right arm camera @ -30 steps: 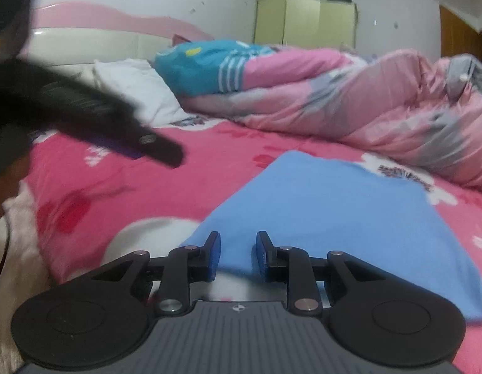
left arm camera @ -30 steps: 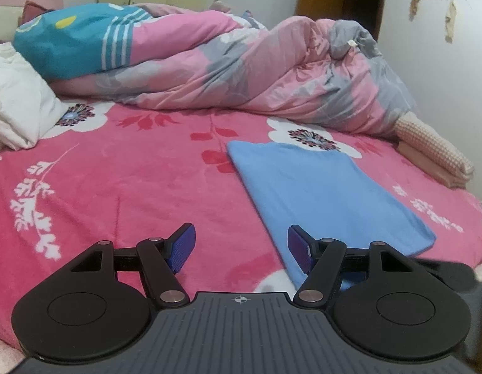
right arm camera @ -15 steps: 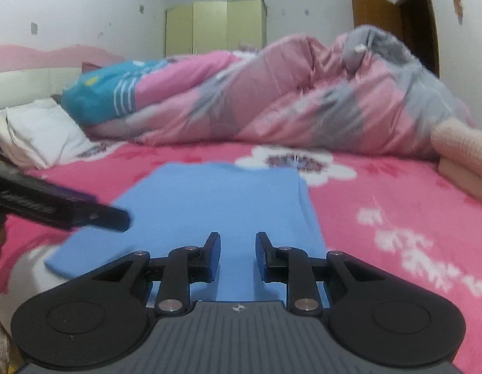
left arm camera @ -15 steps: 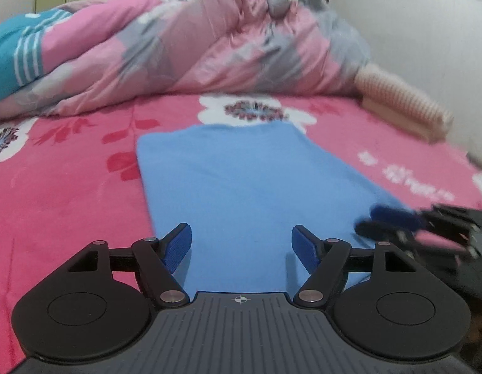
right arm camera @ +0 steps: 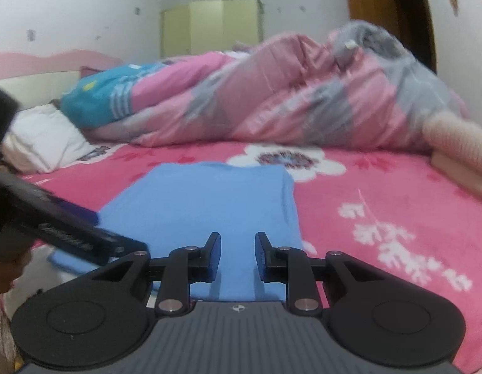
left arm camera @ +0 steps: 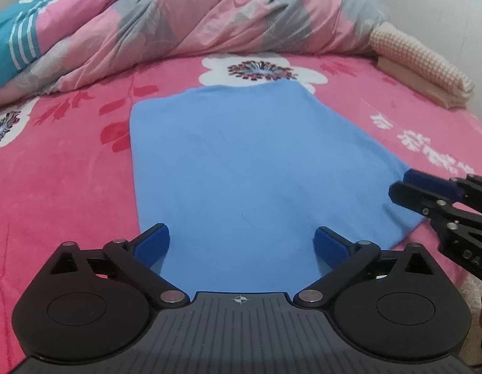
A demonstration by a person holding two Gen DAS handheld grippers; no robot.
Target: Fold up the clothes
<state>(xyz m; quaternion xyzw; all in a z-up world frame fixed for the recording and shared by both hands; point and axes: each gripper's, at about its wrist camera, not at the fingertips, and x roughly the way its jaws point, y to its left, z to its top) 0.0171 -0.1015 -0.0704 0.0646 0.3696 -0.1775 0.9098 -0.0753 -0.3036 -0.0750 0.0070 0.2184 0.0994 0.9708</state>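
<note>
Since a second ago: both wrist views have swung across the bed, so the folded blue garment (left arm camera: 256,168), then off to one side, now lies centred ahead of each gripper.
Left gripper (left arm camera: 241,243): jaws opening, spread wide over the garment's near edge; blue pads clear of the cloth, nothing pinched.
Right gripper (right arm camera: 238,257): black fingers set to a narrow gap above the garment's near right corner; nothing is between them, so it grips nothing.
Writing: white letters on the right gripper's black arm, at the left view's right edge, read "DAS" before the frame cuts them; the print on the left gripper's arm in the right view is too blurred to read.
Gripper build: matte black linkage arms with silver pivot pins, round discs either side, ribbed grey body with a small crosshair mark.
Garment: smooth knit, folded into a long rectangle, flat on the bed.
Bedsheet (left arm camera: 63,168): fuzzy pink fleece with white flowers and red leaves.
Quilt (left arm camera: 191,21): glossy pink-and-grey, bunched behind the garment.
Waffle-knit cream roll (left arm camera: 418,59): far right, on a tan folded piece.
Pillow (right arm camera: 44,143): white, far left.
Wardrobe (right arm camera: 209,28): pale yellow, against the far wall.
</note>
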